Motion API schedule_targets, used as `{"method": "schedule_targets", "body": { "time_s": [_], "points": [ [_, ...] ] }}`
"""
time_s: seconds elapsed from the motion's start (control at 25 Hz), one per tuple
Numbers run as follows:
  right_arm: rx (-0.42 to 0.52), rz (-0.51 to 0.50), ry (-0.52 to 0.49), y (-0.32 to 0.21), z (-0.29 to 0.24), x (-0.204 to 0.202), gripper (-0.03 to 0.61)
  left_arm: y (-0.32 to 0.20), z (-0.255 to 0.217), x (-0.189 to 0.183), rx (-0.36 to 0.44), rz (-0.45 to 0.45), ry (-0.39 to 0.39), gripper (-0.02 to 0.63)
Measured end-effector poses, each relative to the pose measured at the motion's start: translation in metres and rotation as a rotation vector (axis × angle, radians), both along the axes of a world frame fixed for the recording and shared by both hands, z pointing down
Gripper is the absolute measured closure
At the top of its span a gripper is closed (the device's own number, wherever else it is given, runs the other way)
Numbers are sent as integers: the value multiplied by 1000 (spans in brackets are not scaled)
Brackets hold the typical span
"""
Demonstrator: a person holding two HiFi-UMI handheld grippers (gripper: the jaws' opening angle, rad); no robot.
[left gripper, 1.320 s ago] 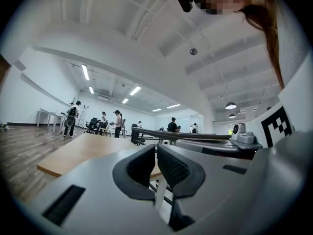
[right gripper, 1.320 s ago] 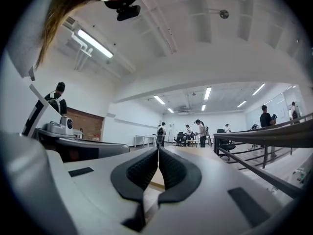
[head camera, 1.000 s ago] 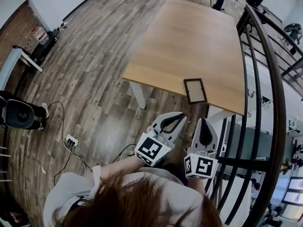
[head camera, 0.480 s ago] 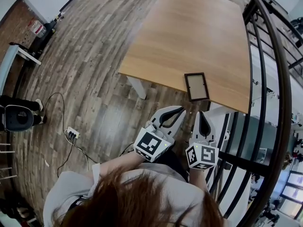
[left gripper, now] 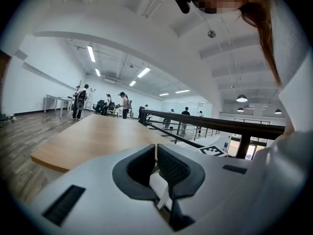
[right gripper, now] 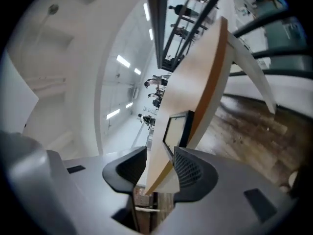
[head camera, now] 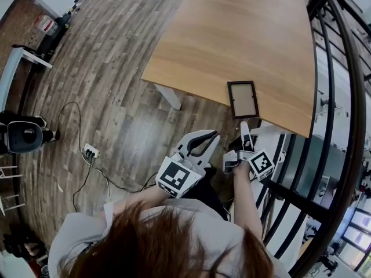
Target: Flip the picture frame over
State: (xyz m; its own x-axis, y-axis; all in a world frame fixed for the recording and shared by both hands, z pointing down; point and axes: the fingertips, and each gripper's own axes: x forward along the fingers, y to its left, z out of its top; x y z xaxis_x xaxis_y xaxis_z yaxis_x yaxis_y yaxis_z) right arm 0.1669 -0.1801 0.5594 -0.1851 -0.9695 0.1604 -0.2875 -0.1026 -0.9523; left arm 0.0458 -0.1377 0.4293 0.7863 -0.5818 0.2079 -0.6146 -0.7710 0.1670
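The dark-rimmed picture frame (head camera: 242,99) lies flat on the wooden table (head camera: 232,33), close to its near edge. My right gripper (head camera: 244,126) is rolled onto its side just short of that edge, below the frame. Its jaws are opening, and nothing is gripped. In the right gripper view the table edge (right gripper: 195,82) and the frame (right gripper: 175,131) show through the gap of the right gripper (right gripper: 159,155). My left gripper (head camera: 211,139) hangs over the floor to the left, away from the table. Its pads meet on nothing in the left gripper view (left gripper: 156,148).
A black railing (head camera: 342,97) curves along the right side, close to the right arm. A white table leg (head camera: 169,97) stands under the near left corner. A power strip with cable (head camera: 90,152) lies on the wooden floor. Several people (left gripper: 78,102) stand far off.
My right gripper rolled onto its side, dropped, and moved up toward the table edge below the frame; its jaws went from shut to parted. The left gripper sank slightly.
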Motion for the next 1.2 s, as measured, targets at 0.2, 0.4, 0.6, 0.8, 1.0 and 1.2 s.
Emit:
{"method": "schedule_targets", "body": {
  "time_s": [0.2,0.4,0.6,0.8,1.0,1.2],
  "points": [
    [-29,71,-188,-27,38,13,417,-1,7,-11,-3,-27,-25,594],
    [-22,73,-262,-47,37,9,417,-2,15,-19,-32,-40,-58,594],
    [-46,53,-306,-54,52,4,418,-6,13,-14,-29,-32,-58,594],
    [-19,63,-283,-49,50,4,493,-8,13,-12,-22,-23,-64,594],
    [-42,123,-265,-35,51,6,494,-11,11,-13,-20,-29,-63,594],
    [-38,195,-210,-31,37,15,494,-10,7,-11,-10,-21,-59,594]
  ]
}}
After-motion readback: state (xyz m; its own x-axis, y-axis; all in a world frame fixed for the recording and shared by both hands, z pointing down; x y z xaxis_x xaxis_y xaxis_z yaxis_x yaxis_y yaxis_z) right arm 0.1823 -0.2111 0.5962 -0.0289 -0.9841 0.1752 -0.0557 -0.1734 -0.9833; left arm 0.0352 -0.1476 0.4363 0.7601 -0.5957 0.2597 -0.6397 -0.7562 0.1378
